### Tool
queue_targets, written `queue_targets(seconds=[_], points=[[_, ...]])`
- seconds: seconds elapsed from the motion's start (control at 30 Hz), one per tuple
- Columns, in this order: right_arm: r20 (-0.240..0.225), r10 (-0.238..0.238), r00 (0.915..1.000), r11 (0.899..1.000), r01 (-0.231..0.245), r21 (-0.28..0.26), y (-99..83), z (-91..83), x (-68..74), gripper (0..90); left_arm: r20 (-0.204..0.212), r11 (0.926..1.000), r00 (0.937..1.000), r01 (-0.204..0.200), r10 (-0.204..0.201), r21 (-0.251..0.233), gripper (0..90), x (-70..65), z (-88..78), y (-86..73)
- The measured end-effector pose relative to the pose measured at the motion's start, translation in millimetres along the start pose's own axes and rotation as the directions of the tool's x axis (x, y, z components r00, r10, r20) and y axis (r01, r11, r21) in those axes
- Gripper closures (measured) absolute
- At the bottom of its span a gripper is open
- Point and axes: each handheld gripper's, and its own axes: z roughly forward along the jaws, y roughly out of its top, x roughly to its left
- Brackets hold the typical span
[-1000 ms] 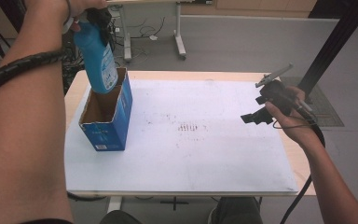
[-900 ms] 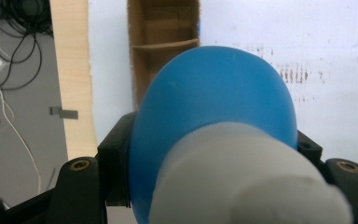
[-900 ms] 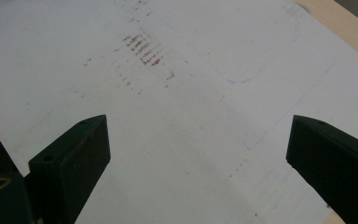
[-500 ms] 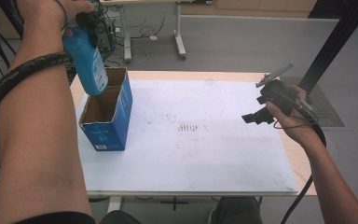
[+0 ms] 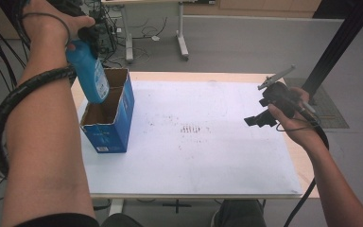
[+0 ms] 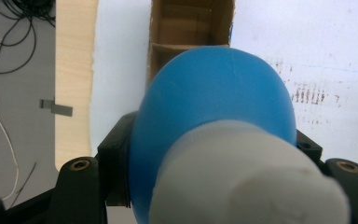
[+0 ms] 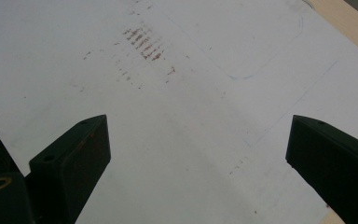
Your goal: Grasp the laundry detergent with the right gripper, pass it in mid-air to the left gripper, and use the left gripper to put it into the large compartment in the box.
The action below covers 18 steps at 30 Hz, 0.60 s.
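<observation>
- Left gripper (image 5: 86, 35) has come down: bottle (image 5: 89, 73) now dipping into open box (image 5: 108, 127) at table's left.
- Jaws pinch bottle near its cap.
- Right gripper (image 7: 196, 154) spread wide, nothing between, over white table (image 5: 208, 156).

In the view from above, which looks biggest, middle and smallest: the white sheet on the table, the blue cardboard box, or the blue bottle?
1. white sheet, by far the largest.
2. blue cardboard box.
3. blue bottle, held in the left gripper; it hangs nearer the camera, so its true size against the box is less sure.
</observation>
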Motion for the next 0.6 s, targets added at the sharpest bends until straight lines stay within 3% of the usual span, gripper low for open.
queue_targets(seconds=[0.23, 0.43, 0.6], points=[[0.002, 0.004, 1.0, 1.0, -0.004, 0.005, -2.1, 1.0, -0.7, 6.3, 0.036, 0.9999, 0.9993, 0.01, -0.01, 0.006, 36.3, 6.6, 21.2, -0.7], [0.0, 0.01, 0.9999, 1.0, -0.01, 0.007, -3.2, 1.4, -1.3, 6.3, 0.013, 0.9999, 0.9999, -0.004, 0.004, 0.014, 36.3, 6.7, 40.7, -1.2], [0.0, 0.007, 1.0, 1.0, -0.007, 0.019, -4.3, 2.3, -1.8, 6.3, 0.024, 0.9998, 0.9997, -0.005, 0.004, 0.019, 36.3, 9.3, 58.8, -2.8]])
